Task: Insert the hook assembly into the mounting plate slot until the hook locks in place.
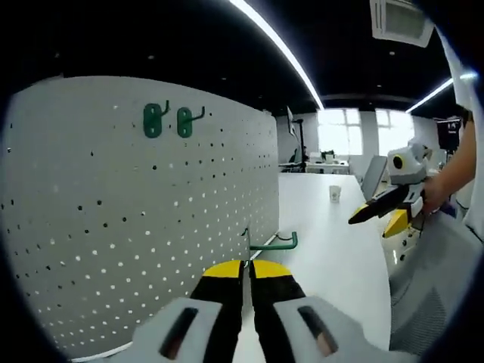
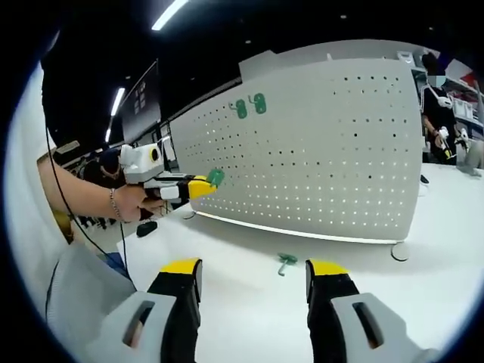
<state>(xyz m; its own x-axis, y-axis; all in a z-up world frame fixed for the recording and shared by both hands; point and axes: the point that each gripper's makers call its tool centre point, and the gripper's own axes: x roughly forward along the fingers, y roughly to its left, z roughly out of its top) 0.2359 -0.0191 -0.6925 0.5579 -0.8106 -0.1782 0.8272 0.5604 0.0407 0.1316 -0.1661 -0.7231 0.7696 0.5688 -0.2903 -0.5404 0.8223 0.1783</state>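
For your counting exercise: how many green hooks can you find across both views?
4: two hooks high on the pegboard, one hook in the left tongs, one hook on the table. Others may be hidden.

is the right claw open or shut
Open: in the right gripper view the right claw has its jaws wide apart, nothing between them.

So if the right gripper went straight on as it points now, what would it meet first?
Probably the loose green hook lying on the white table, just ahead of the open right gripper. Beyond it stands the pegboard, though depth is unclear.
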